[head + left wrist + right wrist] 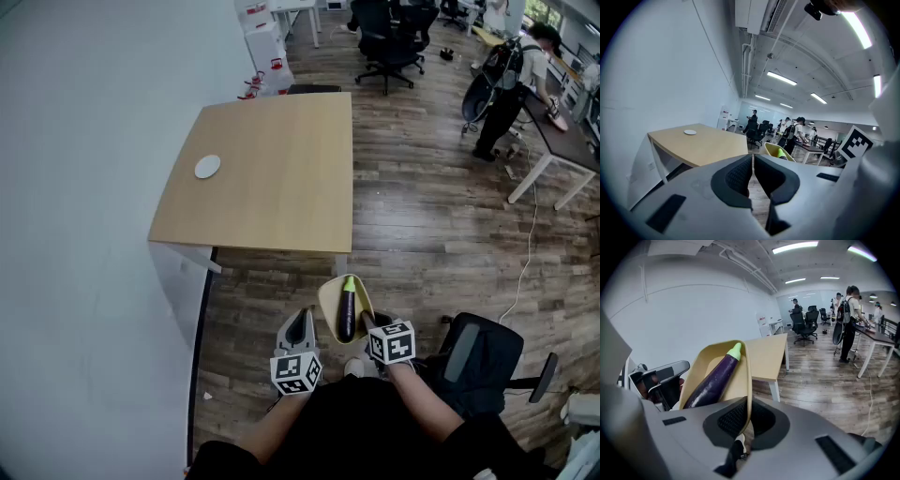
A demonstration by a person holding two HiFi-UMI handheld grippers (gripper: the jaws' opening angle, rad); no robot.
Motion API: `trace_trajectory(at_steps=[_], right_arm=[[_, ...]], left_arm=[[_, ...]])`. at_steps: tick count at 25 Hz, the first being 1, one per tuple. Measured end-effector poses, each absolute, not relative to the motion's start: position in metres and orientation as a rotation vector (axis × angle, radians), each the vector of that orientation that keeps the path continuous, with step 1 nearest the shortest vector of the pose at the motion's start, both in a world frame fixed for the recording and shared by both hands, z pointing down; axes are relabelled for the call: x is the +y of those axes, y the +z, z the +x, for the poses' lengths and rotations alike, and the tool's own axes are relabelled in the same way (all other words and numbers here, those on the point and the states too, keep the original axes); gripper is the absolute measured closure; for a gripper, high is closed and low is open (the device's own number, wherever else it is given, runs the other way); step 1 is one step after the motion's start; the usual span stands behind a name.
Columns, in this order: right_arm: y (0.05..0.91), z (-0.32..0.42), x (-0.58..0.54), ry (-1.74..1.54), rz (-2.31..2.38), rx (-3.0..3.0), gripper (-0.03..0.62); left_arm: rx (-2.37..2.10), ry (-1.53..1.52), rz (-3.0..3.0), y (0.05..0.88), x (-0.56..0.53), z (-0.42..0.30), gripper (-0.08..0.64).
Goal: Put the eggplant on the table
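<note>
**Carried, but not yet delivered**

Closest to the head camera, low in its frame, the right gripper (746,420) has its dark ribbed jaws pinched on the near rim of a pale yellow, shallow oval dish (704,359). The rim is thin, so the jaws stand almost together. The dish sticks out forward from that clamp like a tray.

On it lies the glossy dark-purple eggplant (712,380). It rests lengthwise, its light green stem end at the far edge and its body along the hollow. That is where the task's thing is: riding in the held dish above the floor, not on the table. Lying along the trough probably stops it rolling sideways. Holding the rim rather than the smooth vegetable gives the jaws something flat to bite.

Just beside it, the left gripper (753,176) is closed with nothing between its pads. It looks to be kept free, perhaps to steady the dish or lift the eggplant off later.

Ahead, across a strip of dark wood-plank floor (431,216), stands the light wooden rectangular table (272,169) against a white wall (84,187). It is bare except for a small white round disc (207,167) near its left side. A black office chair (478,352) sits to the person's right, and other people work at desks well off in the background.

My judgement is that the approach remains to be made, and the dish must stay level on the way.
</note>
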State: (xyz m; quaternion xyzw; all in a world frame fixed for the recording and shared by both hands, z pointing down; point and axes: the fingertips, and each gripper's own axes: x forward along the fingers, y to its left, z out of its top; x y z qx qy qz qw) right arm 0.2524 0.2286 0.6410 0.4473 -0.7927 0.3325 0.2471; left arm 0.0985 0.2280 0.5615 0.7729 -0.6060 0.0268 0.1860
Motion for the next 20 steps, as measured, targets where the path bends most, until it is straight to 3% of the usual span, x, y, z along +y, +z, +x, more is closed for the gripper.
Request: trace_trajectory(at_steps=[11, 20], right_arm=[[0.656, 0.256, 0.225, 0.93, 1.21, -2.154, 0.531], [0.66, 0.215, 0.183, 1.001, 1.156, -2.154, 0.531]], left_arm=[[-1.745, 0.062, 2.133, 0.569, 0.238, 0.095, 0.537], [-1.707, 0.062, 2.091, 0.587, 0.203, 0.057, 0.537]])
